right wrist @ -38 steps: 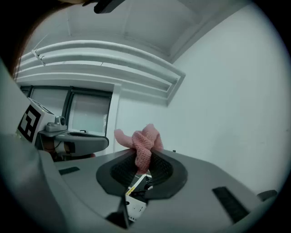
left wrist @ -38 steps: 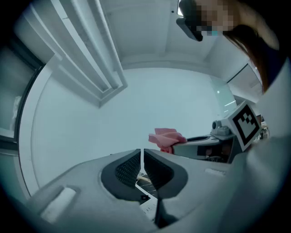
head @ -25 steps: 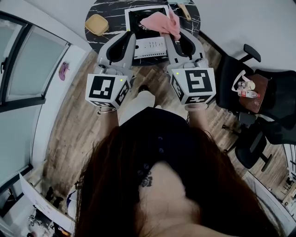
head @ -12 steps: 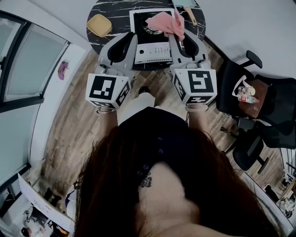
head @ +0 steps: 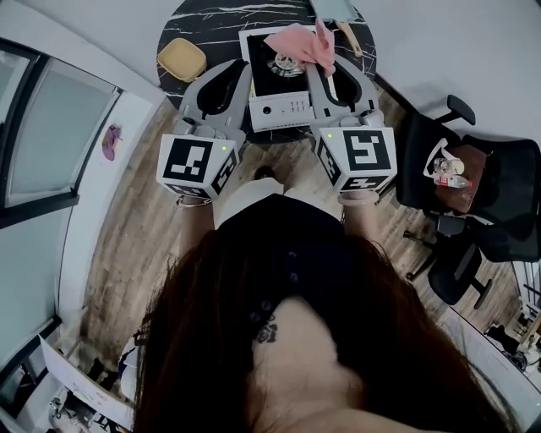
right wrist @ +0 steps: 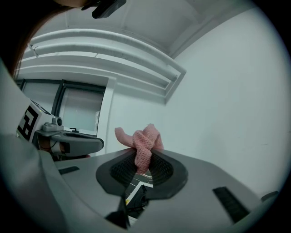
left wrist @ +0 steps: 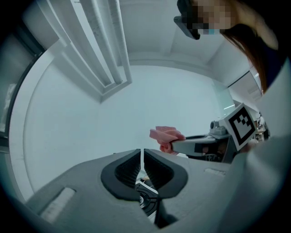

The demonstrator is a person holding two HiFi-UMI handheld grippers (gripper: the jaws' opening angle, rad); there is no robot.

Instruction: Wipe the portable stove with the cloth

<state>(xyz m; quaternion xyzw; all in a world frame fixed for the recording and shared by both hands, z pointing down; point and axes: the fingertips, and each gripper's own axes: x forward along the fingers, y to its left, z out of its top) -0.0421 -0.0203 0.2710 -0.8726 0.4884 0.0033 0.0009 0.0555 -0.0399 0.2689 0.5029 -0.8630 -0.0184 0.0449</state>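
Note:
The portable stove [head: 279, 93], white with a black top and a round burner, sits on the near part of a round black marble table [head: 211, 25]. A pink cloth [head: 300, 41] hangs over the stove's far right corner, pinched in my right gripper [head: 321, 61]. In the right gripper view the cloth [right wrist: 140, 143] bunches out from between the shut jaws of my right gripper [right wrist: 143, 160]. My left gripper [head: 240, 72] hovers at the stove's left edge. Its jaws stand shut with nothing between them in the left gripper view [left wrist: 142, 158], where the cloth [left wrist: 166, 135] shows to the right.
A yellow square container [head: 182, 59] sits on the table's left side. A cutting board with a wooden handle [head: 336, 15] lies at the far right. Black office chairs [head: 473, 194] stand to the right, one holding small items. Wood floor lies below and a window wall stands to the left.
The cloth in my right gripper has shifted toward the stove's far right corner, uncovering the burner. Both grippers stay beside the stove, and more of the stove shows between them.

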